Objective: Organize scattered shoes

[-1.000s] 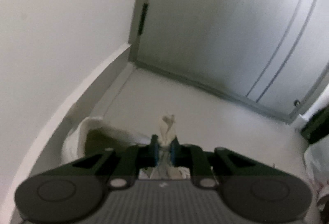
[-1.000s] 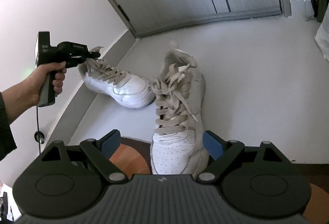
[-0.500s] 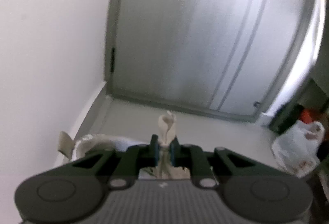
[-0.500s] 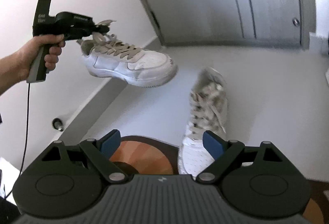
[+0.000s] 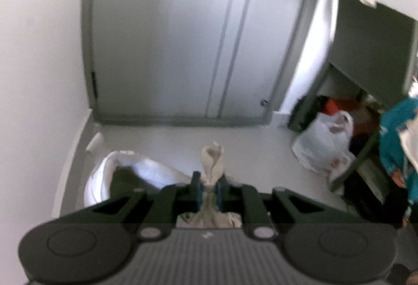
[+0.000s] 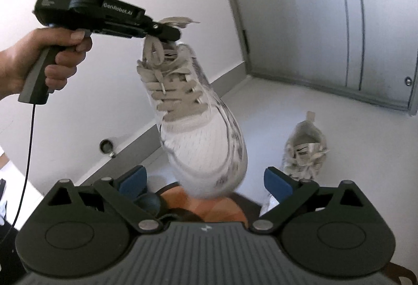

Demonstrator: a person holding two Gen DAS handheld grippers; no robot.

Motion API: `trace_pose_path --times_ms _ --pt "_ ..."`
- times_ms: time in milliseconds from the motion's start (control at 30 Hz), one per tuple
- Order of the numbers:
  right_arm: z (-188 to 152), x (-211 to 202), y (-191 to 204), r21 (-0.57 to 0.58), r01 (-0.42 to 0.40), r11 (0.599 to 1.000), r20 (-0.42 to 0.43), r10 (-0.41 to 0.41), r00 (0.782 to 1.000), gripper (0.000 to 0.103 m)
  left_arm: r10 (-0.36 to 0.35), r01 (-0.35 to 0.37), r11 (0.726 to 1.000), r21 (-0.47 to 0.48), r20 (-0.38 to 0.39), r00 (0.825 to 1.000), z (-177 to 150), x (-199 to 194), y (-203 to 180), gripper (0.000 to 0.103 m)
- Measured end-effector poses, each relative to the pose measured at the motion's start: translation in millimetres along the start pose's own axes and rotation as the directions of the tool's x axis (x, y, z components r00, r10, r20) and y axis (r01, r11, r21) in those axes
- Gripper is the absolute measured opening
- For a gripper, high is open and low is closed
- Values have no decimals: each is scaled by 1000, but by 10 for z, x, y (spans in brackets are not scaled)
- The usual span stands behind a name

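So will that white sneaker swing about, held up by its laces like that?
Probably: the white sneaker hangs toe-down from the left tool, which pinches only soft laces. Its body looks stiff enough to keep its shape.
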State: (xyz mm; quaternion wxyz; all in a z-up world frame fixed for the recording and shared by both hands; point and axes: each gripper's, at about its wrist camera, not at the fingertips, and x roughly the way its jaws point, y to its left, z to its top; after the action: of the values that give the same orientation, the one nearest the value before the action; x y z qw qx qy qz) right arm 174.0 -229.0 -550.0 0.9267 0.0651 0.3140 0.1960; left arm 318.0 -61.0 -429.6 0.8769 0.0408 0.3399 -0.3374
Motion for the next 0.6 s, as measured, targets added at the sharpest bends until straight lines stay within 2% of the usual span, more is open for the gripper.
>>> trace_pose_path --times_ms 167,333,500,600 --pt "4 -10 110 -9 -20 1000 -11 20 1000 99 -81 81 996 28 -17 997 -144 -15 -275 11" --pt "-3 -30 92 14 -1 1000 -22 1 1000 101 -147 148 988 42 -10 989 -215 38 -647 11" --pt "-34 -90 -4 40 56 998 -27 -55 998 101 -197 197 979 46 -5 980 -202 227 -945 11" --pt "-57 -113 -125 48 117 992 -41 -115 993 96 -212 212 976 45 0 977 -185 357 -1074 11"
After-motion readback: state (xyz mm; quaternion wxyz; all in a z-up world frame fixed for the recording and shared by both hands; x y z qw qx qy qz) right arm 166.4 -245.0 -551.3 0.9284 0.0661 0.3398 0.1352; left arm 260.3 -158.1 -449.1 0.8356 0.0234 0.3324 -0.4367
